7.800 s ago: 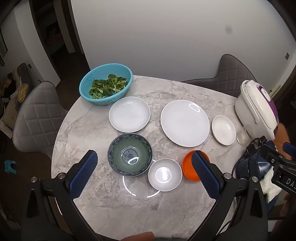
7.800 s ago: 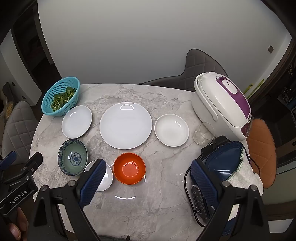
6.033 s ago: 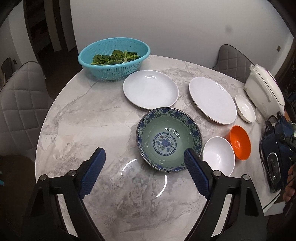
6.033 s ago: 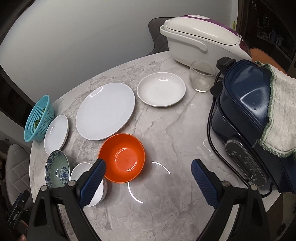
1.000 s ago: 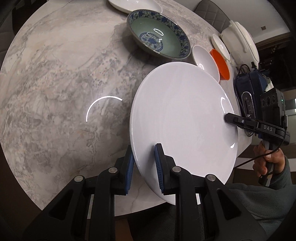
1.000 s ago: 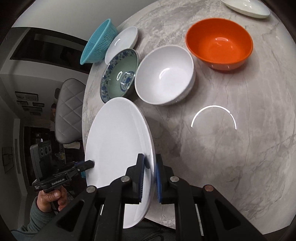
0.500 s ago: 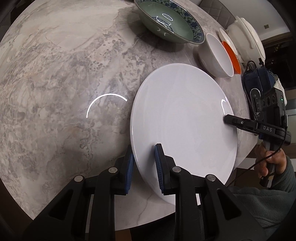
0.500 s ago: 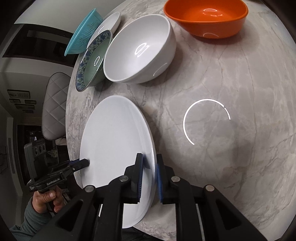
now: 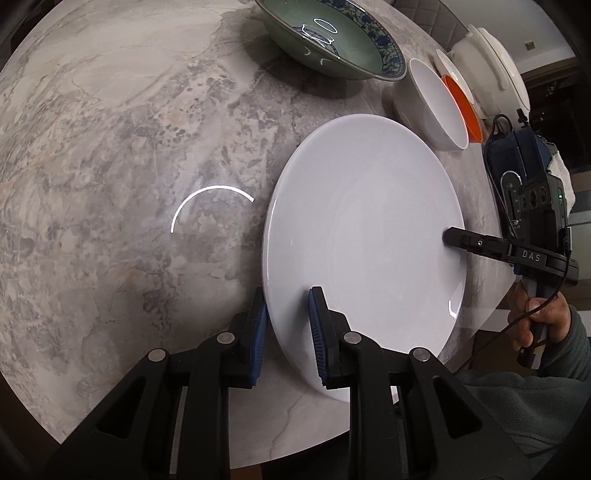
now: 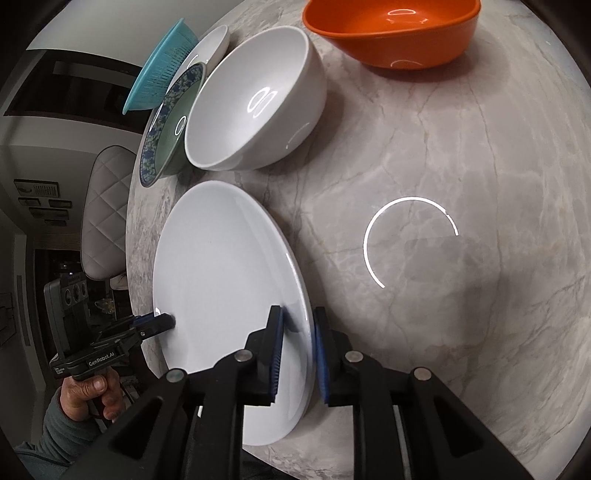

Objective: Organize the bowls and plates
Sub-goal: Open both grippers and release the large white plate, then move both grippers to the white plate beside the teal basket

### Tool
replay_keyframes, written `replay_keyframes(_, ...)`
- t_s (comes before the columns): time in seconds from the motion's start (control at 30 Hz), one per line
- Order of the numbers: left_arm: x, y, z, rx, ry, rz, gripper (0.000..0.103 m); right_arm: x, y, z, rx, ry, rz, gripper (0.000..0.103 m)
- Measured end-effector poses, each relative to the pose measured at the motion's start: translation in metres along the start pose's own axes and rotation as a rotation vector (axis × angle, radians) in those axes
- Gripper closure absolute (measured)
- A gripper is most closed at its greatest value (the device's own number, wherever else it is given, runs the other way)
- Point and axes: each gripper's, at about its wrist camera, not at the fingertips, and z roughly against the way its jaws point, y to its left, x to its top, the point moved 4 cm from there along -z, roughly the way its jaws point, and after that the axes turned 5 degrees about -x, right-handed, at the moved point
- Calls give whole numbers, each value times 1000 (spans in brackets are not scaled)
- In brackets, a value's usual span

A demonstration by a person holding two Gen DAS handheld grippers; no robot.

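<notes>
Tabletop: round grey-veined marble tabletop (image 9: 110, 155), its near edge curving under both grippers.
Large plate: big round white ceramic plate (image 9: 365, 229) at the near edge of the tabletop, lying low over the marble and slightly overhanging that edge; whether it rests fully flat cannot be told.
Patterned bowl: wide green bowl with a blue floral rim (image 9: 332, 40), farther in from the near edge, beyond the large plate.
White bowl: plain deep white bowl (image 10: 251, 107), just beside the patterned bowl, near the far rim of the large plate.
Orange bowl: shiny orange bowl (image 10: 391, 29), beside the white bowl toward the far edge.
Colander: teal plastic colander (image 10: 162, 66), by the far edge behind the patterned bowl.
Left gripper: black left gripper with blue pads (image 9: 286, 332), jaws nearly closed, clamped on the plate's near-left rim.
Right gripper: black right gripper with blue pads (image 10: 297, 354), jaws narrow and just easing apart, the plate's opposite rim between them; the outer pad shows a sliver of gap.
</notes>
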Motion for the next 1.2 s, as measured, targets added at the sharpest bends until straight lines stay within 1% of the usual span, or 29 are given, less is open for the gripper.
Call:
replay_keyframes(0.17,1,6,3,-15,-17,13,82,1,3,0,-11,-2,33,84)
replay_keyframes(0.2,1,8,4,-17,-24,21,81,0,2,1,-13,-6,39,84)
replay_keyframes(0.27,0,9,7,-24,-47,40,71,0,3,1,-18,-13,51,83)
replay_keyframes(0.3,-1,10,10,-27,-62,52,57,0,3,2,-20,-19,57,79)
replay_keyframes(0.33,-2,11,14,-32,-83,66,49,-1,4,3,-22,-28,66,76)
replay_keyframes(0.4,-4,14,25,-58,-135,104,49,-3,4,7,-31,-43,78,58)
replay_keyframes(0.47,-6,19,36,-92,-189,150,42,-5,0,15,-34,-61,68,50)
replay_keyframes(0.53,-7,24,51,-137,-265,205,28,-7,-8,25,-17,-86,41,44)
replay_keyframes(0.57,-6,25,58,-174,-304,236,24,-8,-13,32,-7,-101,22,37)
replay_keyframes(0.6,-5,27,64,-206,-344,263,11,-9,-17,39,0,-119,2,30)
replay_keyframes(0.63,-4,27,70,-223,-386,281,0,-9,-22,47,9,-141,-23,28)
replay_keyframes(0.73,5,23,92,-244,-533,284,0,-5,-33,70,50,-207,-88,24)
replay_keyframes(0.77,9,20,98,-247,-576,286,0,-2,-34,79,61,-230,-100,20)
replay_keyframes(0.83,20,19,110,-268,-625,297,0,9,-31,96,99,-282,-108,19)
replay_keyframes(0.87,27,20,115,-276,-638,309,0,16,-28,104,119,-306,-105,19)
replay_keyframes(0.93,44,25,124,-287,-639,340,0,32,-21,118,162,-345,-99,18)
replay_keyframes(1.0,63,38,137,-296,-611,356,1,53,-11,130,220,-369,-91,16)
replay_keyframes(1.07,81,52,150,-270,-600,396,1,76,-1,142,260,-392,-58,15)
replay_keyframes(1.13,100,66,158,-259,-569,441,1,104,13,152,285,-410,-4,15)
replay_keyframes(1.2,119,80,165,-215,-584,449,1,137,24,160,296,-419,45,14)
